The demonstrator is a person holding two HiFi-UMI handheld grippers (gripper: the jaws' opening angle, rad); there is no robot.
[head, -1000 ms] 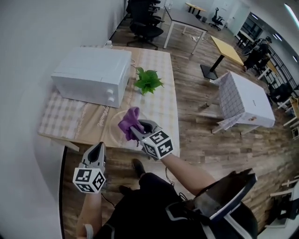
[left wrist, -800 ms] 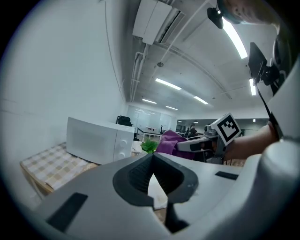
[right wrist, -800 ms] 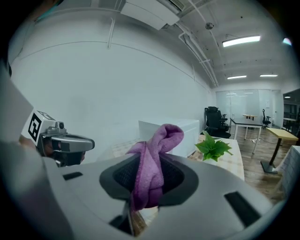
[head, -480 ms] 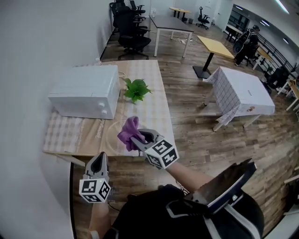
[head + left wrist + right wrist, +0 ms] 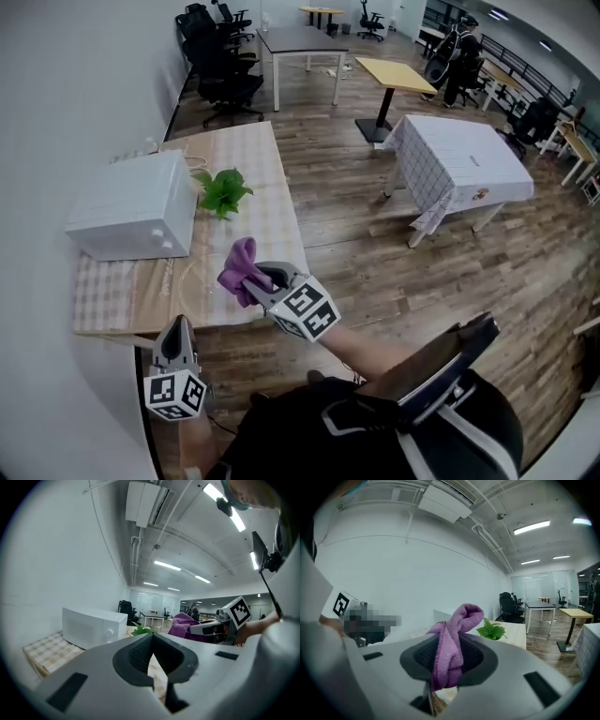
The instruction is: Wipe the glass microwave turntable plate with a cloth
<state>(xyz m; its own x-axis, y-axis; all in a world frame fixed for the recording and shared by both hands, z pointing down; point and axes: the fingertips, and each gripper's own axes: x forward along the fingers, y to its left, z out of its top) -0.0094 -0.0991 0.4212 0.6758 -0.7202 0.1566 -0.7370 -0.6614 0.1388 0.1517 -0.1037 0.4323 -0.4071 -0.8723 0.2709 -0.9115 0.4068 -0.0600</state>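
Observation:
My right gripper is shut on a bunched purple cloth and hangs above the near edge of the table. The cloth fills the gap between its jaws and sticks up past them. The glass plate shows only as a faint rim on the table below the cloth. My left gripper is lower and nearer, off the table's front edge, shut with nothing in it. From the left gripper I see the cloth to the right.
A white microwave stands on the checked tablecloth at the back left, with a small green plant to its right. A wall runs along the left. Right of the table are wooden floor, a covered table and desks with office chairs.
The head view has swung, so the table now lies further left and smaller. The right gripper still holds the cloth over the table's front part. The left gripper sits lower in the picture.

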